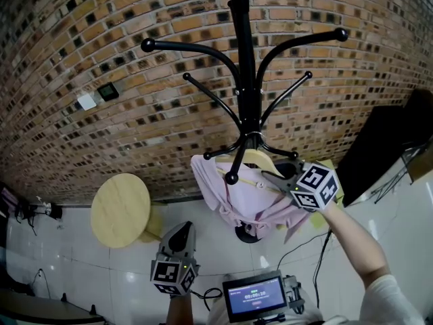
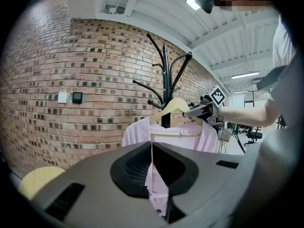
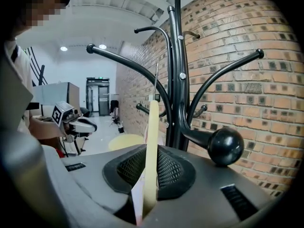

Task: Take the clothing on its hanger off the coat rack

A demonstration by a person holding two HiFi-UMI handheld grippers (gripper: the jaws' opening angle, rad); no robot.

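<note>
Head view: the pink shirt on its wooden hanger sits at 6 o'clock of the black coat rack, against its lower arms. At 4 o'clock the right gripper clamps the hanger's shoulder. The left gripper is at 7 o'clock.

Left gripper view: its jaw tips meet with nothing between them; the shirt hangs beyond at 12 o'clock.

Right gripper view: the jaws are closed tight on the hanger, seen edge-on, with the rack's pole at 1 o'clock.

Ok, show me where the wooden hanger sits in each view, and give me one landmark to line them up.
Head view: the wooden hanger sits just right of centre, under the lowest hooks of the black coat rack.
Left gripper view: centre, a pale arch over the pink garment.
Right gripper view: edge-on, a pale upright strip at bottom centre, clamped in the right hand-held gripper.
Shared landmark: the black coat rack.
</note>
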